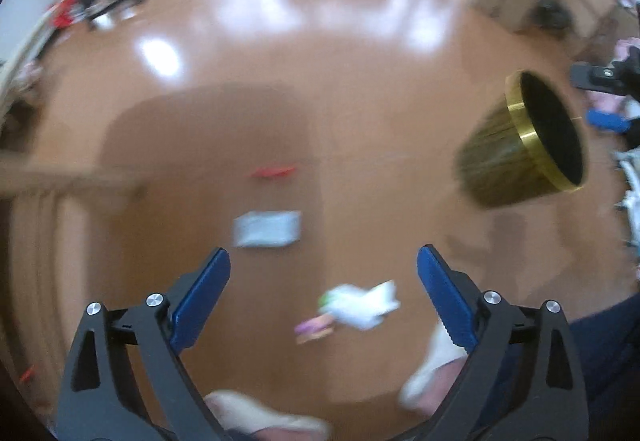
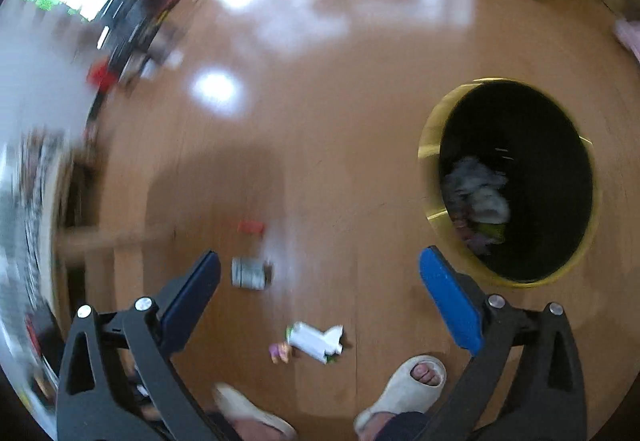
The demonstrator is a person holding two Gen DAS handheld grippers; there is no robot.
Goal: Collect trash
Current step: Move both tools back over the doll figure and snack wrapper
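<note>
- Blue-padded fingers (image 1: 200,297) of the left gripper (image 1: 324,261) filled the bottom of the left wrist view, spread wide with nothing between them.
- Below that gripper, on the brown wooden floor (image 1: 360,101), lay a crumpled white wrapper (image 1: 362,305) with a small pink-and-purple scrap (image 1: 314,329) just beside it.
- Farther out lay a flat grey packet (image 1: 267,228), and beyond it a red scrap (image 1: 274,172); all pieces were blurred.
- At the right of the same view stood the gold-rimmed bin (image 1: 500,145), its dark mouth facing the camera, well apart from the litter.
- Just past the bin, at the frame's right edge, part of the other tool showed.
- In the right wrist view, the right gripper (image 2: 320,273) also stood wide open and empty, its pads blue.
- Between its fingers appeared the same white wrapper (image 2: 314,339), the pink scrap (image 2: 280,352), the grey packet (image 2: 249,273) and the red scrap (image 2: 251,228), each loose on the floor (image 2: 360,101).
- The bin (image 2: 430,145) sat to the right in this view, seen from above, with pale crumpled trash (image 2: 478,189) already in its bottom.
- A person's feet in light open-toed slippers (image 2: 404,385) stood at the lower edge, near the wrapper.
- A low wooden frame (image 2: 100,241) showed at the left, too blurred to identify.
</note>
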